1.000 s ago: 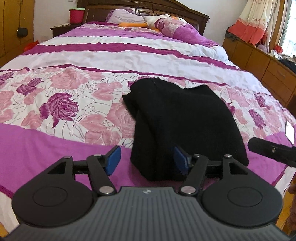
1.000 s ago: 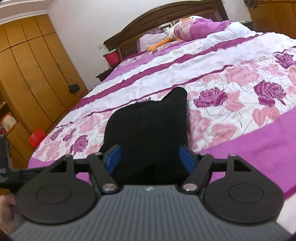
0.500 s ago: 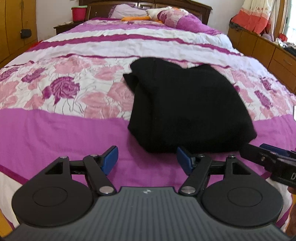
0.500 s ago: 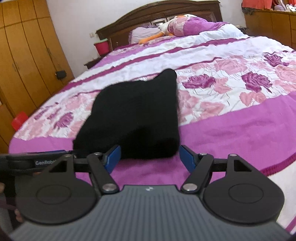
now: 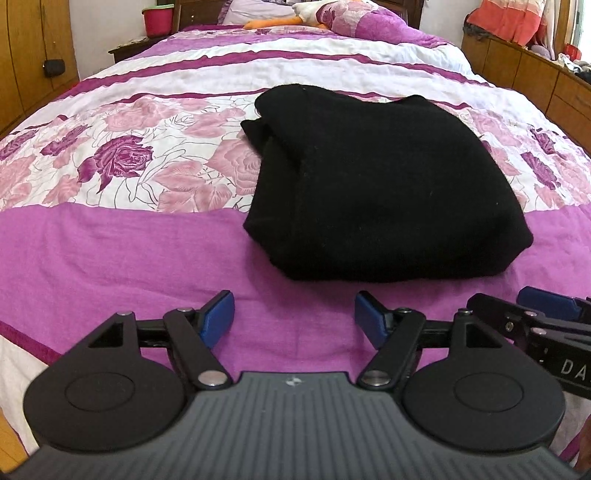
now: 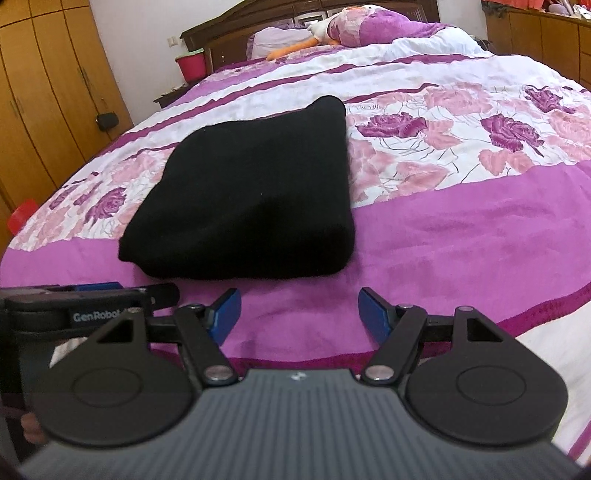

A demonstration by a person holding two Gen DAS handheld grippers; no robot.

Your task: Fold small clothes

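Observation:
A black garment (image 5: 376,184) lies folded into a thick rectangle on the bed's purple band and rose print; it also shows in the right wrist view (image 6: 251,199). My left gripper (image 5: 294,319) is open and empty, a short way in front of the garment's near edge and apart from it. My right gripper (image 6: 296,314) is open and empty, also just short of the near edge. The right gripper's fingers (image 5: 546,303) show at the right edge of the left wrist view, and the left gripper's body (image 6: 81,306) at the left of the right wrist view.
The bed (image 5: 110,266) with its purple and white floral cover fills both views. Pillows and a plush toy (image 5: 317,14) lie at the headboard. A red bucket (image 6: 192,66) stands on a nightstand. Wooden wardrobes (image 6: 44,92) stand on the left, a wooden dresser (image 5: 535,70) on the right.
Both grippers have pulled back from the garment toward the foot of the bed. A second ago their open fingers were at its near edge; now it lies free ahead of them.

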